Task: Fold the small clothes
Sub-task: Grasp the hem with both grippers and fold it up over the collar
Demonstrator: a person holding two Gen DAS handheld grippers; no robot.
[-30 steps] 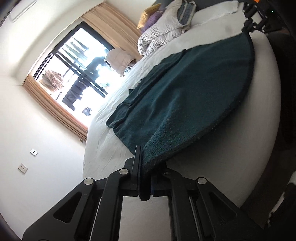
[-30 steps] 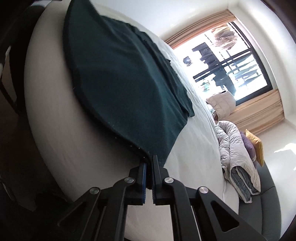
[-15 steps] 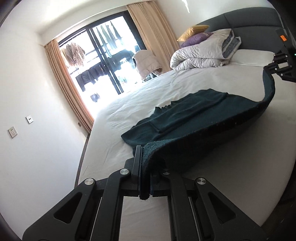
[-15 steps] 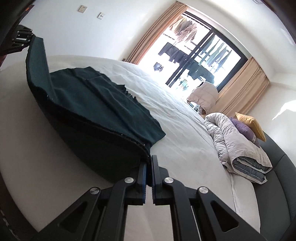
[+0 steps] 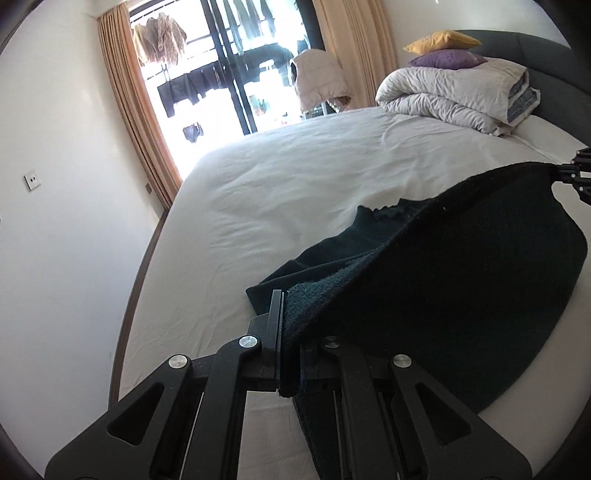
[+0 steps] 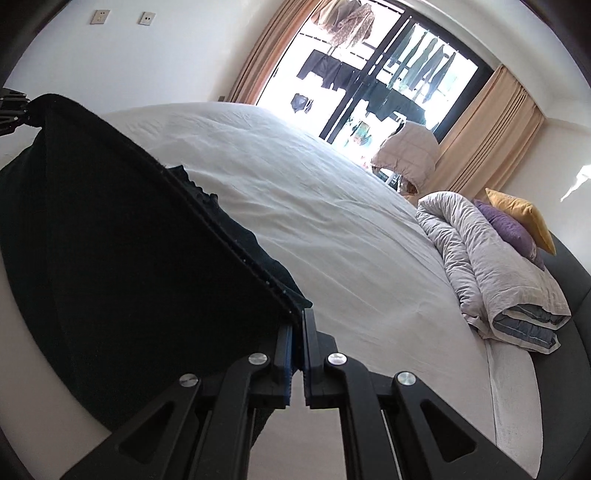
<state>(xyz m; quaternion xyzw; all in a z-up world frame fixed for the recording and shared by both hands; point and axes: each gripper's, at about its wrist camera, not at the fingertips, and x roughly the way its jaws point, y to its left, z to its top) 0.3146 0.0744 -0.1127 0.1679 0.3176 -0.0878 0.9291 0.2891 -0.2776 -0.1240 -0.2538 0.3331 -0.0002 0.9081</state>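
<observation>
Bed [image 5: 280, 206] — wide, white sheet, lightly creased, filling most of both views. Dark upholstered headboard [image 6: 569, 280] along its far end.

Folded duvet [image 5: 458, 96] — pale grey, bundled near the headboard; purple cushion [image 5: 443, 58] on top of it, yellow cushion [image 5: 441, 37] on top of that.

Window [image 6: 369, 74] — tall, dark-framed, very bright, with tan curtains [image 5: 133, 122] at either side. Clothes hang on lines outside. A pale quilted jacket [image 5: 319, 79] hangs between bed and glass.

Wall plates [image 6: 100, 15] — two on the white wall in the right wrist view; one [image 5: 32, 180] in the left wrist view.

Nothing lies on the sheet between the garment and the duvet.

Dark green garment [image 5: 461, 280] — knitted, on the near part of the bed. Its near edge is lifted off the sheet and stretched in a line between the two grippers; the raised panel hangs down as a dark curved flap, its lower part meeting the sheet. The rest lies flat on the bed beyond the raised edge, a ribbed hem [image 6: 201, 192] showing past it.

Left gripper [image 5: 286, 332] — fingers closed together, pinching one corner of the raised edge; cloth bunches over the right-hand finger and hides it.

Right gripper [image 6: 297, 341] — fingers narrowed to a thin slit, clamping the other corner at the tips; blue pad [image 6: 289, 354] visible on the inner face.
</observation>
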